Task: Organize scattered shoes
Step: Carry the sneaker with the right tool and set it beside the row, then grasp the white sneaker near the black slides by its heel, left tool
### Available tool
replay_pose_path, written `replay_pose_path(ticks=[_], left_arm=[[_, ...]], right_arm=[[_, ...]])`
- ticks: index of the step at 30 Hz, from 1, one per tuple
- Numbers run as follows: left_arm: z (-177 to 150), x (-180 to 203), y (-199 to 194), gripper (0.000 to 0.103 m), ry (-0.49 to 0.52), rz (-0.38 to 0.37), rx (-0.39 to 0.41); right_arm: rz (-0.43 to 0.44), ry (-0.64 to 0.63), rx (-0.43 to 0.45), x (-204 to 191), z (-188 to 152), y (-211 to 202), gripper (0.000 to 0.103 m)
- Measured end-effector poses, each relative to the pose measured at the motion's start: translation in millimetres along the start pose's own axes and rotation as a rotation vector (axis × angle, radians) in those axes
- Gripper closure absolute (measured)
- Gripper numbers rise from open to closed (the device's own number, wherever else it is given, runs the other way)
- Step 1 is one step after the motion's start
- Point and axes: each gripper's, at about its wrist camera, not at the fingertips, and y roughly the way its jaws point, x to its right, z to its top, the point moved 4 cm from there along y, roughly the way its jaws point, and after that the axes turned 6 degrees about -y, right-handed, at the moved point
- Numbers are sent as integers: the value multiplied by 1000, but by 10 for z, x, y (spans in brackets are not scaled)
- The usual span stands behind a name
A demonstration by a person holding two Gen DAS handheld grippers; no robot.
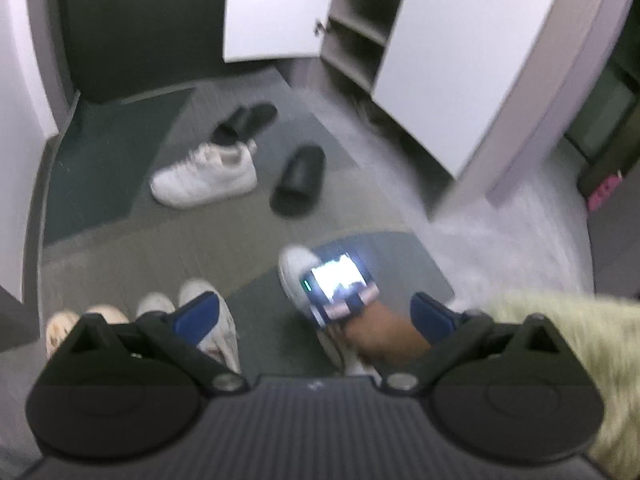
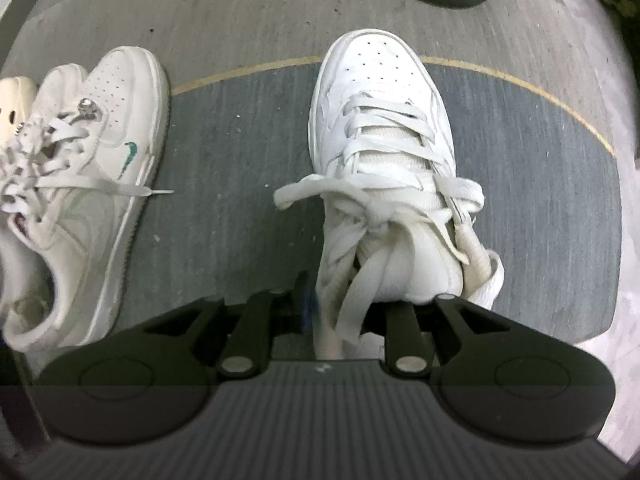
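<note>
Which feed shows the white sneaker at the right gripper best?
Right wrist: the white sneaker fills the frame, sharp, laces visible, heel between the fingers. Left wrist shows only its blurred toe, the rest covered by the right gripper.

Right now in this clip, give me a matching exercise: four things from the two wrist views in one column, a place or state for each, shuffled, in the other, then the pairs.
Things:
1. white laced leather sneaker
2. white sneaker with a green swoosh
3. black slide sandal
4. grey open shoe cabinet with shelves

Places or states:
A. standing at the far wall, door swung open
B. heel end between the right gripper's fingers
C. in a row of pale shoes at the left
D. lying alone on the floor, right of another white sneaker

Pairs: 1-B, 2-C, 3-D, 4-A
</note>
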Motion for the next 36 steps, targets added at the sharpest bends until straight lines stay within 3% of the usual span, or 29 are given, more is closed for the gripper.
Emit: replay_pose_path(ticks=[1, 3, 5, 8, 14, 19, 25, 26, 27, 28, 30, 33, 36], left_arm=[[34, -56, 11, 0, -22, 22, 11], [75, -134, 37, 0, -41, 48, 18], [132, -233, 65, 0, -65, 78, 24], [260, -404, 52, 0, -109, 113, 55], [536, -786, -68, 0, -197, 178, 140], [734, -972, -89, 0, -207, 215, 176], [997, -1132, 136, 0, -158, 291, 206], [1022, -1128, 188, 0, -146, 308, 210], [1090, -1109, 333, 1, -109, 348, 198], [1202, -1091, 550, 2, -63, 392, 161], [1354, -1084, 822, 2, -37, 418, 136], [1616, -998, 1349, 3, -10, 400, 131], [1777, -867, 1930, 9, 53, 384, 102]], right_arm=[[3, -7, 9, -30, -33, -100, 63], [1, -21, 20, -94, -70, -258, 42], [-1, -35, 49, -202, -104, -537, 32], [0, -10, 103, -292, -99, -940, 27], [80, 192, 195, -366, -193, -1847, 0], [98, 266, 379, -409, -325, -2572, 0], [134, 574, 641, -69, -558, -3340, 0], [143, 657, 726, 0, -643, -3526, 0], [147, 688, 767, 30, -682, -3611, 0], [162, 742, 869, 103, -754, -3850, 0], [177, 799, 972, 174, -843, -4099, 0], [196, 846, 1024, 231, -926, -4234, 0], [237, 895, 984, 289, -897, -4177, 0]])
